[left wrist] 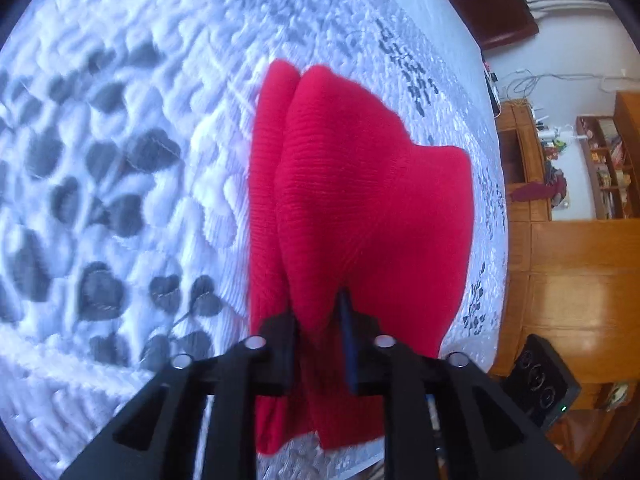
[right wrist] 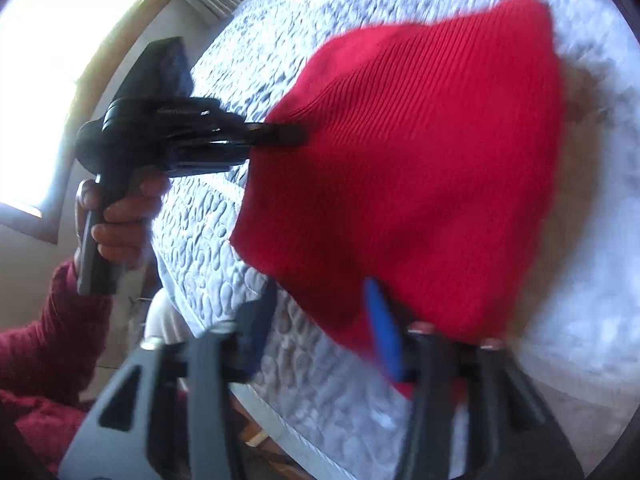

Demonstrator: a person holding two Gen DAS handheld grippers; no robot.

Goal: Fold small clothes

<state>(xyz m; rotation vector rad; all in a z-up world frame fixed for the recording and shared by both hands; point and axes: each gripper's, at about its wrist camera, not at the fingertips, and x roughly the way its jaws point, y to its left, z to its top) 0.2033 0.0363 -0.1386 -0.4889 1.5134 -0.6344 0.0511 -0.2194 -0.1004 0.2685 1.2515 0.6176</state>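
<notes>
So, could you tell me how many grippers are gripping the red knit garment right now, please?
2. The left gripper clamps the red knit garment at its left edge; the right gripper holds its near edge, though blur obscures that contact.

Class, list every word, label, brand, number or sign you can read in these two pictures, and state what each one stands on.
None can be read.
Pale lettering on the body of the left hand-held gripper, seen in the right wrist view: too small and blurred to read.
Dark marks along the edge of the bedspread: they could be writing or stitched pattern; cannot tell.
The red knit garment shows no label.
</notes>
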